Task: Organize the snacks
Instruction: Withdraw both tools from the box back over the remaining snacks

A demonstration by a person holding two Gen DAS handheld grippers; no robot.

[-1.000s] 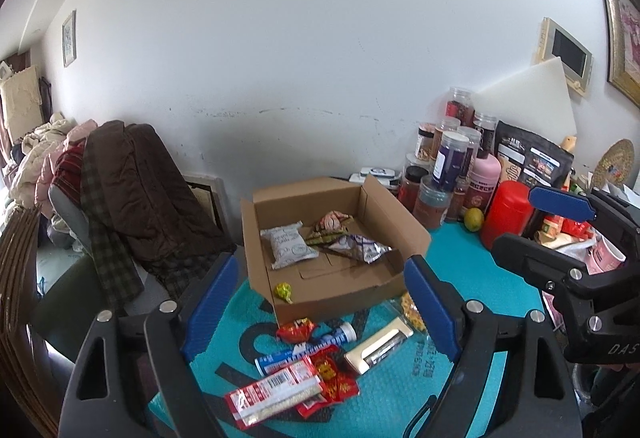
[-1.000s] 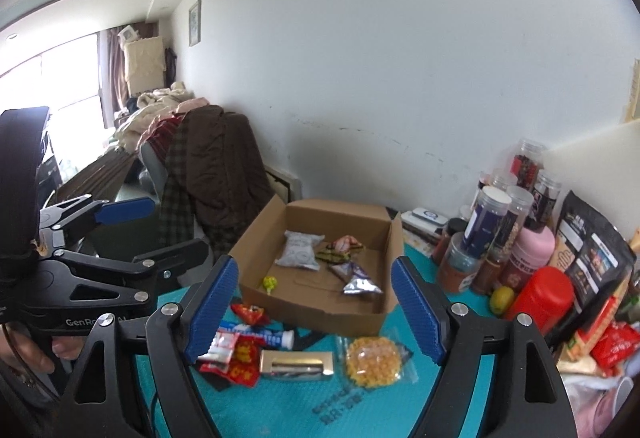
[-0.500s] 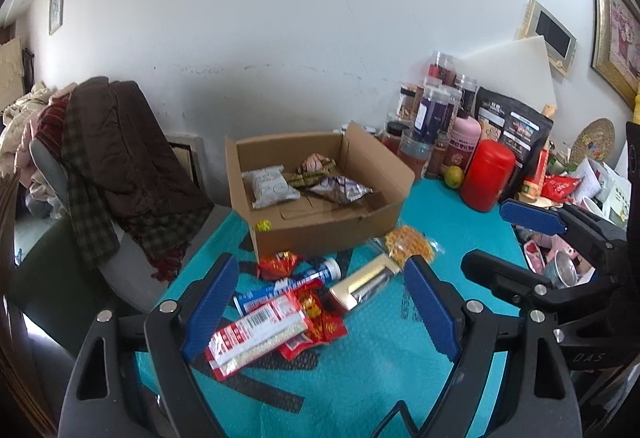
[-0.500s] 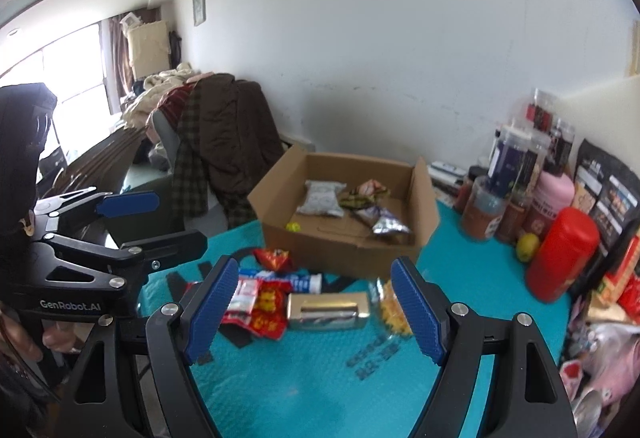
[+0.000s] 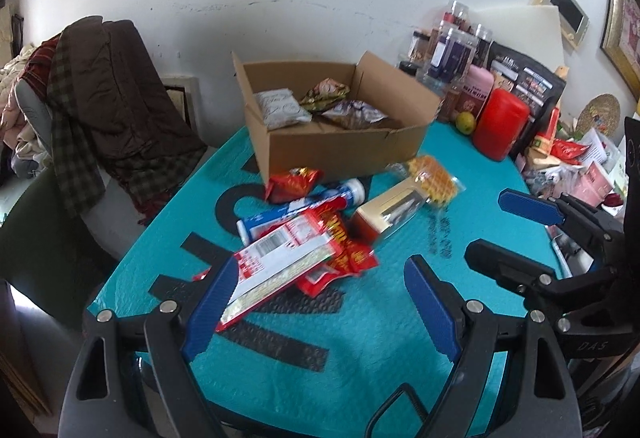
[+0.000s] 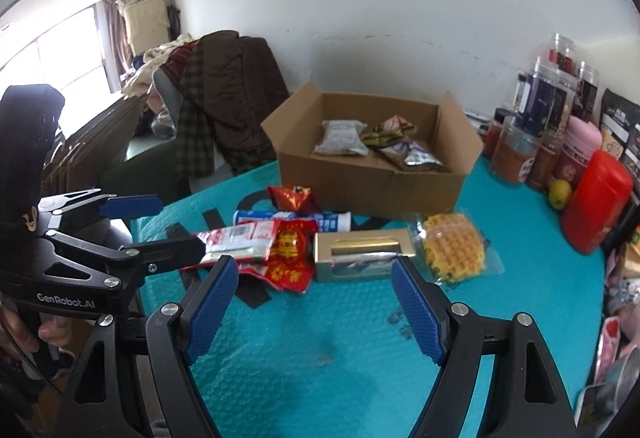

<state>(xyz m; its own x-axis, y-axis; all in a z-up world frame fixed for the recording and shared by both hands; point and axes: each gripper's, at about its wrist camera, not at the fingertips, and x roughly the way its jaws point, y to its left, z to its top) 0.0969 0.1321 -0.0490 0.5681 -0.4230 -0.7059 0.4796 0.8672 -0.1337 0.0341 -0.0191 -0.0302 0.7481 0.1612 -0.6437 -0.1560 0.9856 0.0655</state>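
An open cardboard box (image 5: pixel 344 146) (image 6: pixel 372 182) stands at the back of the teal mat (image 5: pixel 360 358), with a white packet (image 5: pixel 280 108) and two other wrapped snacks inside. In front of it lie loose snacks: a red-and-white packet (image 5: pixel 280 258) (image 6: pixel 236 242), red packets (image 6: pixel 288 254), a blue-and-white tube (image 5: pixel 304 204), a gold box (image 5: pixel 388 210) (image 6: pixel 360 254) and a wrapped waffle (image 5: pixel 434 178) (image 6: pixel 452 250). My left gripper (image 5: pixel 322 264) (image 6: pixel 180 224) hangs open over the red-and-white packet's near end. My right gripper (image 6: pixel 314 264) (image 5: pixel 486 222) is open just short of the gold box. Neither holds anything.
Jars, a pink bottle, a red canister (image 5: pixel 500 126) and a lime (image 5: pixel 466 122) crowd the back right. More packets and clutter line the right edge. A chair draped with coats (image 5: pixel 112 98) stands left of the table. A hand (image 6: pixel 24 330) grips the left tool.
Both grippers have come down and tilted toward the mat, so the loose snacks now lie close under the fingers. The jaws stayed as wide as before.
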